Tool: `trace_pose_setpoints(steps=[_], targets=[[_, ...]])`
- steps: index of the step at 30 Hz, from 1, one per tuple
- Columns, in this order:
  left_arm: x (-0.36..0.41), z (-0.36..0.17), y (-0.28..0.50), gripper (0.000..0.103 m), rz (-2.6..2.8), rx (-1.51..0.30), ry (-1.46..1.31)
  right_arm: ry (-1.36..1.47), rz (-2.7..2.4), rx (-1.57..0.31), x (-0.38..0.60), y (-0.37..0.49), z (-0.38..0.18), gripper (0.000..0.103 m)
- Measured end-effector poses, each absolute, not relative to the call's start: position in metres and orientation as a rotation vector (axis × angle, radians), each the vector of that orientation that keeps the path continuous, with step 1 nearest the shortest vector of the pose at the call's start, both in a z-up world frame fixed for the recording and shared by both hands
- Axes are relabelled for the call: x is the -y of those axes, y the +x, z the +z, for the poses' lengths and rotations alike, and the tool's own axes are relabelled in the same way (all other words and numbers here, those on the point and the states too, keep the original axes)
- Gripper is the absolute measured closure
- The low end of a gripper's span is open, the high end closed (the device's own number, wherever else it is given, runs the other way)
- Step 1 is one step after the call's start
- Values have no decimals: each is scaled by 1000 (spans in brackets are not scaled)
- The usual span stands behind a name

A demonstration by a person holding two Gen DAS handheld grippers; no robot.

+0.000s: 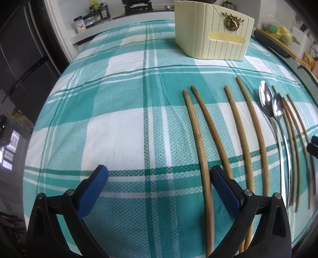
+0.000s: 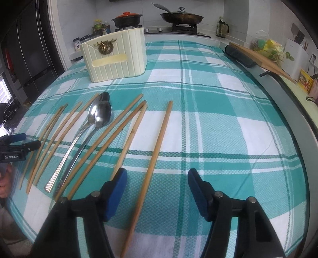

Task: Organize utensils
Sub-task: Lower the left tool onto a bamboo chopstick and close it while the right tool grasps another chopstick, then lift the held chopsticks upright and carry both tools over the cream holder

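The one legible marking is "GenRobot.AI", in white letters on the black body of the left gripper (image 2: pixel 29 141), at the left edge of the right wrist view. The jars and bottles (image 1: pixel 91 17) by the stove and the yellow packet (image 2: pixel 306 83) at the right edge carry labels too small and blurred to read.

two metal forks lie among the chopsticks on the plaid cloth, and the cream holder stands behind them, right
Not quite: they are spoons, not forks. The right wrist view shows two rounded metal bowls side by side among the chopsticks on the plaid cloth. The cream holder does stand behind them.
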State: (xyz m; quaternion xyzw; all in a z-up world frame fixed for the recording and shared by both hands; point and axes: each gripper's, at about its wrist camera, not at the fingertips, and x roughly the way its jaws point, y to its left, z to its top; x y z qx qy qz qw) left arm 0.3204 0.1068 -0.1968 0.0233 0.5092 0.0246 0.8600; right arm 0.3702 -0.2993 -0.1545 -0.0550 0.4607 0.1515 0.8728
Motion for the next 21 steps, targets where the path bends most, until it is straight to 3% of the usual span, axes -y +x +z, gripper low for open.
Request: trace_pose_setpoints(steps=[1,3,7,10,12,16,17,18,19,21], targets=[[-108,-198,326,0,33,-1082,42,-131,322,-972,296,374,-159,52],[-113,-199,339,0,5,-1118,8,-184,318,-955,290,380,-161,55],[-114,-199,368,3,-22,-1167,2,-203,339,-978,283,406,-160,57],[-110,-195,383,15,-43,-1180,20,-209,343,-1000,278,432,-159,58],[-106,-192,391,27,-49,-1188,25,-214,348,-1014,273,449,-159,60],[-99,-189,397,50,-52,-1177,20,-217,343,-1025,263,475,-159,75],[-99,-188,397,62,-43,-1168,17,-218,339,-1024,261,480,-159,86],[-98,-187,397,78,-44,-1158,10,-214,339,-1025,259,485,-159,92],[-98,-187,397,88,-56,-1151,-6,-199,340,-1030,258,489,-160,95],[-99,-186,397,95,-41,-1137,-21,-186,333,-1025,256,493,-160,96]])
